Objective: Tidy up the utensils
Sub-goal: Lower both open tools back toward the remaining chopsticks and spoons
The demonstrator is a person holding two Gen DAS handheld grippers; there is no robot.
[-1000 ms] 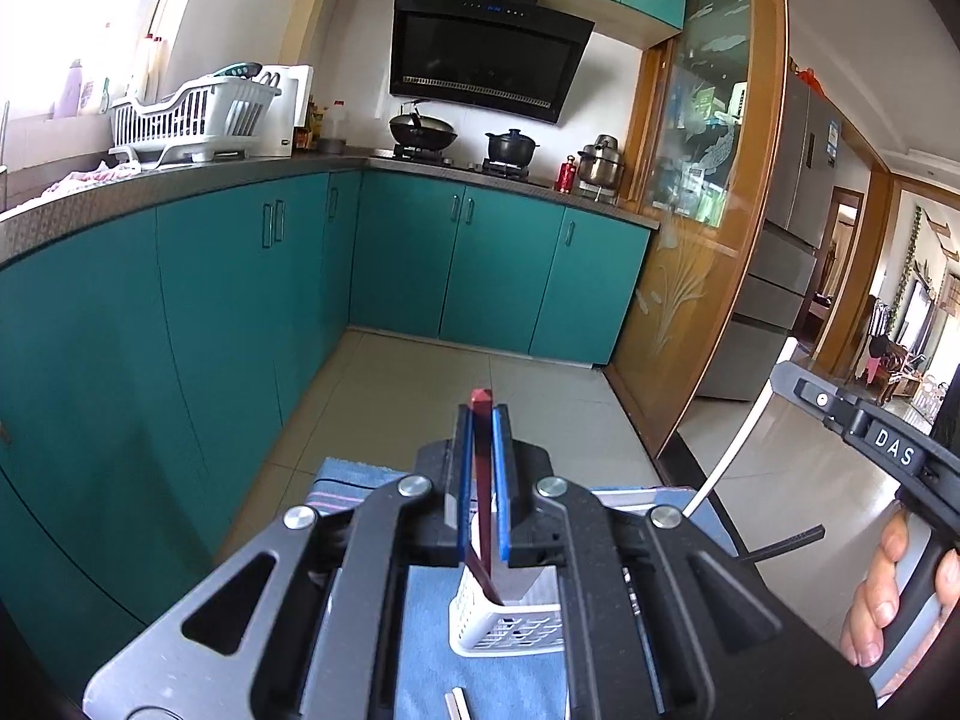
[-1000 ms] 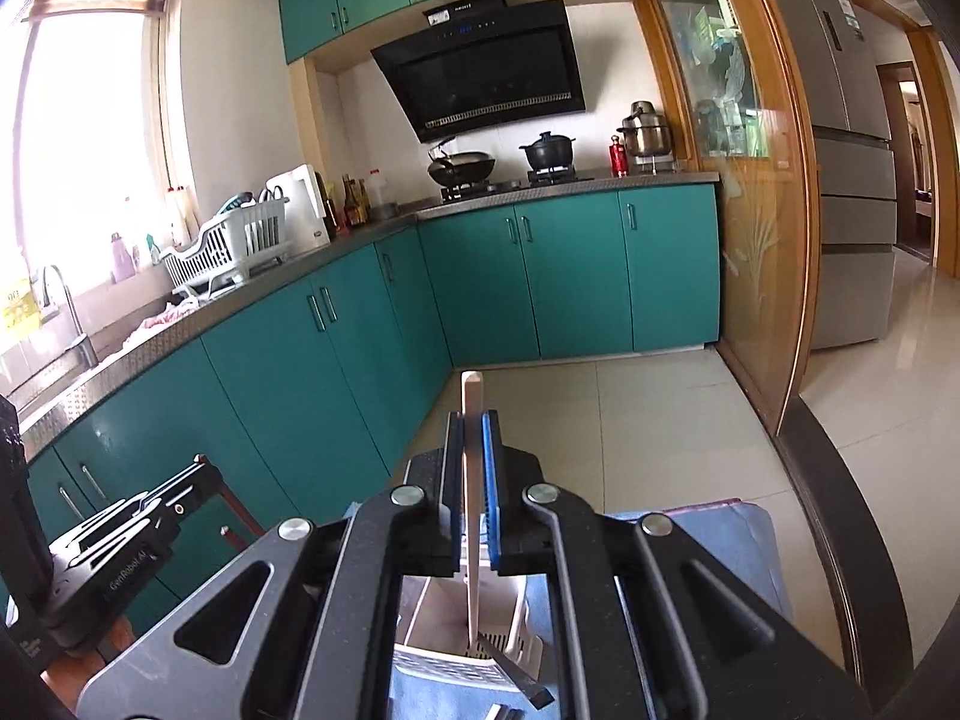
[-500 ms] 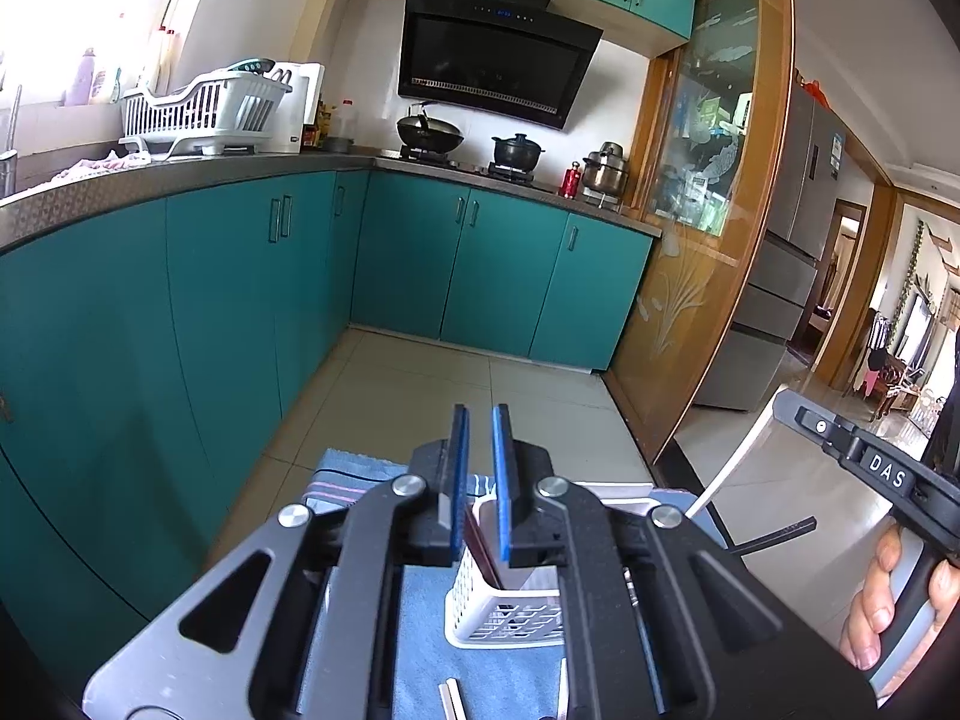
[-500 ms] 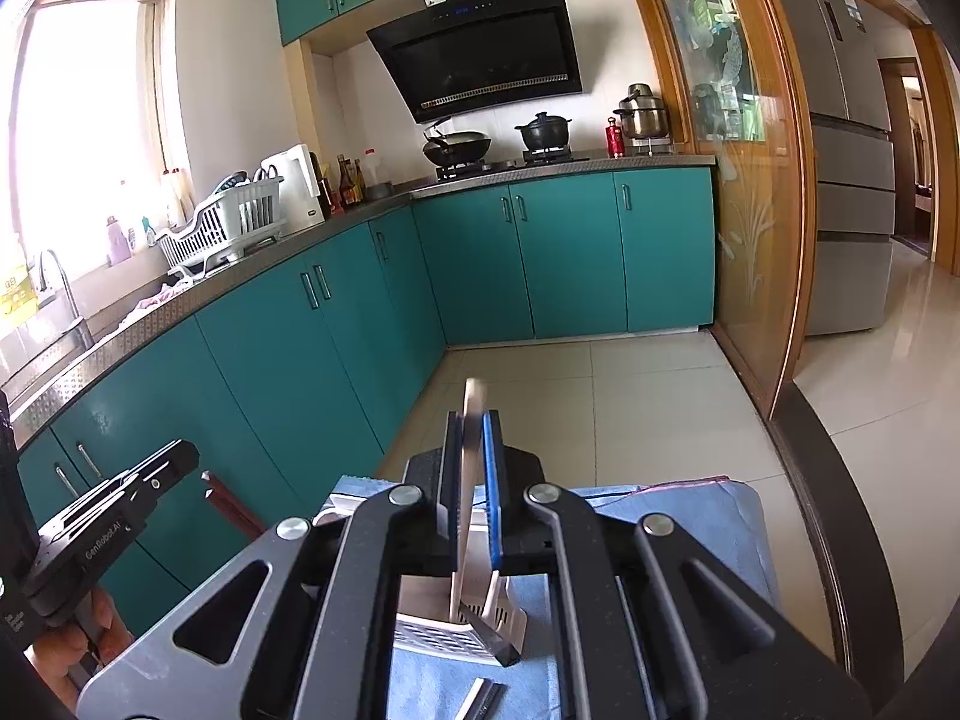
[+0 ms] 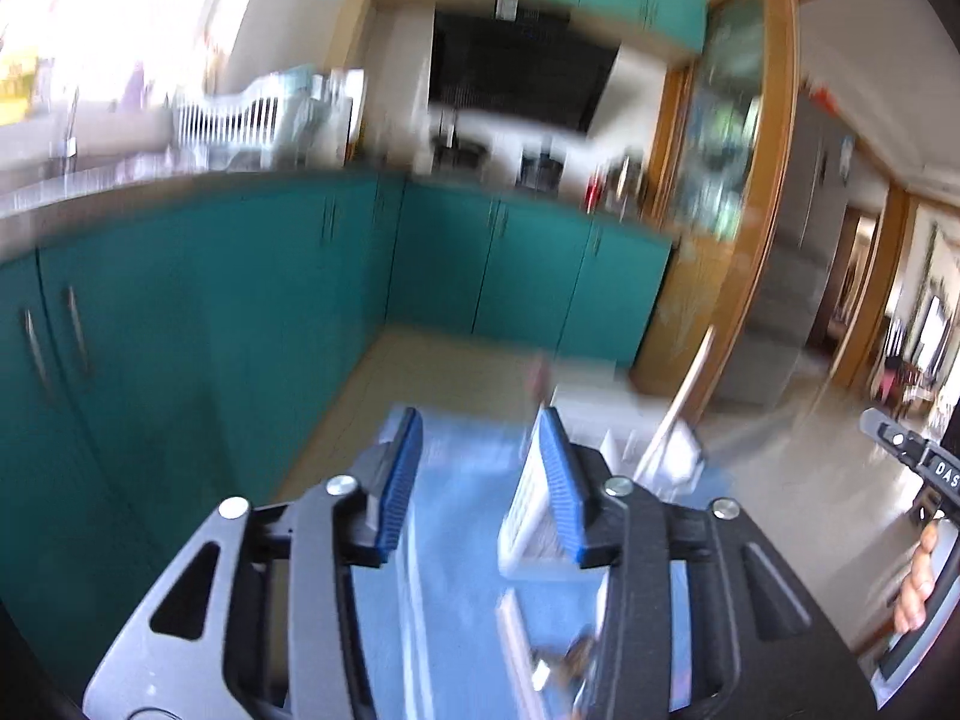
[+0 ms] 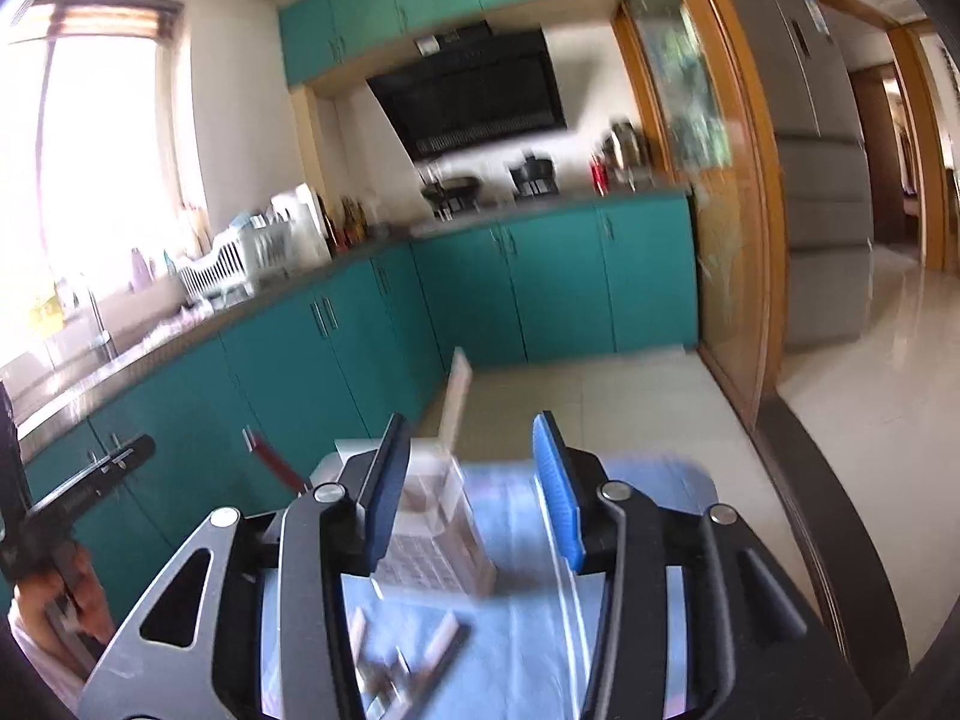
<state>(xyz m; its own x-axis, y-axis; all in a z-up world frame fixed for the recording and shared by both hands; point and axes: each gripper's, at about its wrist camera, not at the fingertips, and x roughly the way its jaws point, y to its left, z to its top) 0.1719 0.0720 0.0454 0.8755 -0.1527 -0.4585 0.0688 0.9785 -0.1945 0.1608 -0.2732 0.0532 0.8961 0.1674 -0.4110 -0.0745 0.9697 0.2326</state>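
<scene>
The left gripper (image 5: 480, 480) has just been opening, its blue pads (image 5: 399, 480) now standing apart with nothing between them; beyond its right pad the white holder basket (image 5: 531, 516) stands on the blue cloth (image 5: 456, 498), partly hidden by that pad; a red-handled utensil (image 5: 537, 375) and a pale-handled one (image 5: 684, 402) lean out of the basket, both blurred; the cloth's left part lies bare as far as its edge, where the teal cabinets (image 5: 198, 330) stand near.

The right gripper (image 6: 474, 480) has likewise just been opening, its jaws apart and empty; in its view the basket (image 6: 432, 546) sits toward the far left corner of the cloth (image 6: 648, 480), just behind the left pad (image 6: 387, 492); the pale handle (image 6: 459, 390) rises from it, tilted slightly; the red handle (image 6: 273, 459) slants out past the cloth's left edge; loose utensils (image 6: 414, 660) lie on the near part of the cloth, too blurred to tell apart; the right half of the cloth is bare up to its right edge.

At the far left of this view a hand (image 6: 66, 594) grips the other tool's handle.

Pale floor tiles (image 6: 630, 396) run open beyond the far edge; a black range hood (image 6: 480, 96) hangs over the stove; a wooden-framed glass door (image 6: 708, 180) and a grey fridge (image 6: 810, 150) stand on the right.
</scene>
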